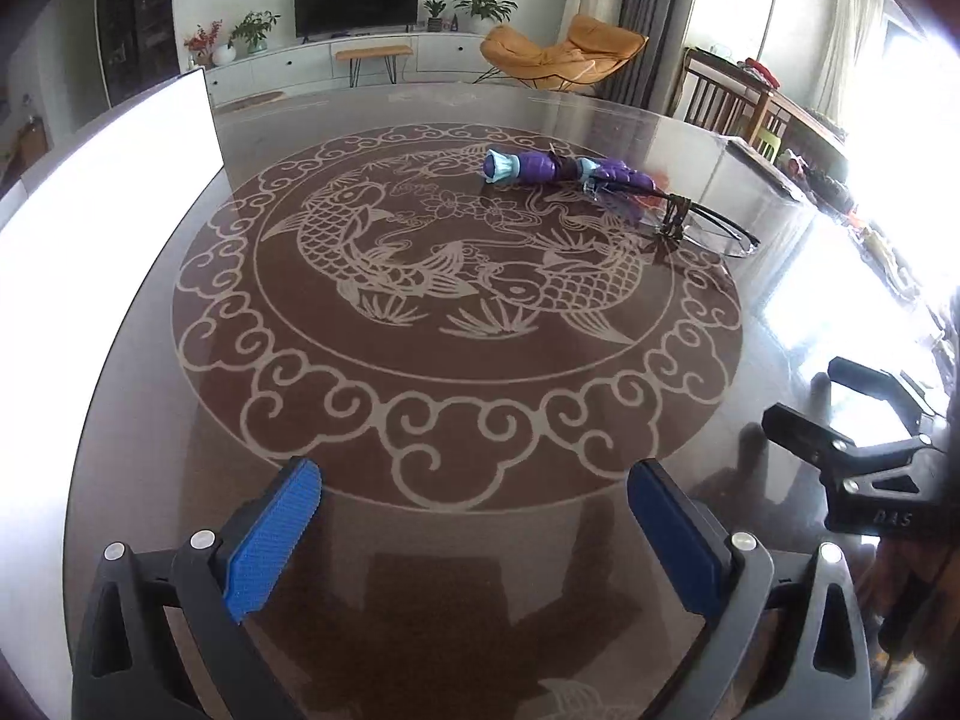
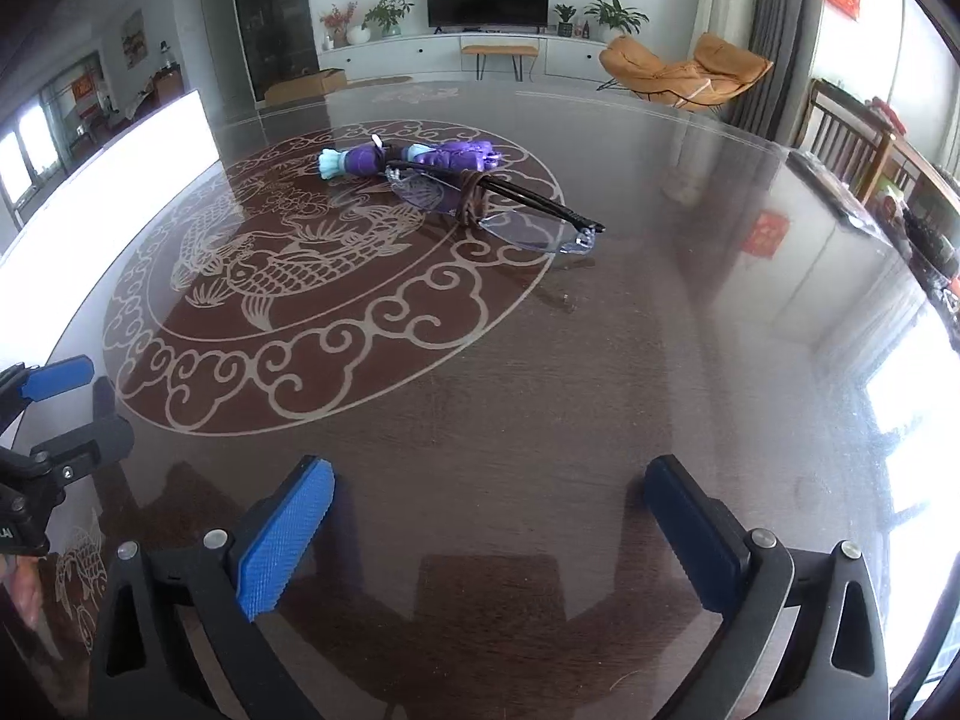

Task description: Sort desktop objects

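Both tools hang empty over the near edge of the tabletop (image 1: pixel 150 360), the left gripper (image 1: pixel 474 528) and the right gripper (image 2: pixel 489 531) spread wide. Judging by the pile, the next reach should take one item at a time, starting with the uppermost. The eyeglasses (image 2: pixel 516 222), thin dark arms and clear lenses, lie touching a purple and pale-blue toy figure (image 2: pixel 414 159) toward the far edge, a brown hair tie (image 2: pixel 471 195) looped around the frame.
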`<control>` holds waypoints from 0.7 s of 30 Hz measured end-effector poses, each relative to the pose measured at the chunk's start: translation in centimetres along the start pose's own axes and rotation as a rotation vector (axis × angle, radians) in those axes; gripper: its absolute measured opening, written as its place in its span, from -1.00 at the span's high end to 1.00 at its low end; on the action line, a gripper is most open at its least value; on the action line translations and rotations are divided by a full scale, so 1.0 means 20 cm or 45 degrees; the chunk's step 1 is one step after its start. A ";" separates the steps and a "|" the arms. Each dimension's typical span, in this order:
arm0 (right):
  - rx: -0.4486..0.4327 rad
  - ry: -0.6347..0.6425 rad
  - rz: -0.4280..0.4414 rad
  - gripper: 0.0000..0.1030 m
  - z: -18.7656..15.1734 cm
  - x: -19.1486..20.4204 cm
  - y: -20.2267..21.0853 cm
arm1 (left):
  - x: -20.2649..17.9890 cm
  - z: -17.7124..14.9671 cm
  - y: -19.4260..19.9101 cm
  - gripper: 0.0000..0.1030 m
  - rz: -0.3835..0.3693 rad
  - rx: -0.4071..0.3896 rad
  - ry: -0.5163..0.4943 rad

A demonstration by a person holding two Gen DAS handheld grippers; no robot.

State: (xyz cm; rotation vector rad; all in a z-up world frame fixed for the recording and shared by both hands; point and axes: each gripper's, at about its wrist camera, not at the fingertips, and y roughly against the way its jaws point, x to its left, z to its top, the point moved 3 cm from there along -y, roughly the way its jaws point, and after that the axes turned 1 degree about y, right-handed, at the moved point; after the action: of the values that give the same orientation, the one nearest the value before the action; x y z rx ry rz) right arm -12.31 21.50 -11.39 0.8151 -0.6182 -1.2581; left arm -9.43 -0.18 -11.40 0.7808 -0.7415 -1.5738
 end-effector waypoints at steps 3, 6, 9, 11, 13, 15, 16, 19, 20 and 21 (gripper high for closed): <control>0.000 0.003 -0.006 -1.00 -0.01 0.02 0.01 | -0.02 0.05 -0.06 -1.00 0.060 -0.004 -0.005; 0.000 0.003 -0.006 -1.00 0.00 0.02 0.00 | -0.05 0.05 -0.09 -1.00 0.117 -0.015 -0.046; 0.000 0.003 -0.006 -1.00 0.00 0.01 0.01 | -0.03 0.05 -0.09 -1.00 0.100 -0.011 -0.023; 0.000 0.003 -0.006 -1.00 -0.01 0.02 0.01 | -0.04 0.05 -0.09 -1.00 0.104 -0.010 -0.026; 0.000 0.003 -0.006 -1.00 -0.01 0.02 0.01 | -0.04 0.05 -0.09 -1.00 0.104 -0.010 -0.026; 0.000 0.003 -0.006 -1.00 -0.01 0.02 0.01 | -0.04 0.05 -0.09 -1.00 0.104 -0.010 -0.026; 0.000 0.003 -0.006 -1.00 -0.01 0.02 0.00 | -0.04 0.05 -0.09 -1.00 0.104 -0.011 -0.026; 0.000 0.003 -0.006 -1.00 -0.01 0.02 0.00 | -0.04 0.05 -0.09 -1.00 0.104 -0.011 -0.026; 0.000 0.003 -0.006 -1.00 -0.01 0.02 0.01 | -0.04 0.05 -0.09 -1.00 0.104 -0.011 -0.026; 0.000 0.003 -0.006 -1.00 -0.01 0.02 0.01 | -0.04 0.05 -0.09 -1.00 0.104 -0.011 -0.026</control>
State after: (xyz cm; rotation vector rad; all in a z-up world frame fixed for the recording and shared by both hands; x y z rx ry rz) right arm -12.10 21.23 -11.38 0.8185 -0.6147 -1.2614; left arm -11.10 0.86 -12.19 0.7203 -0.7722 -1.5123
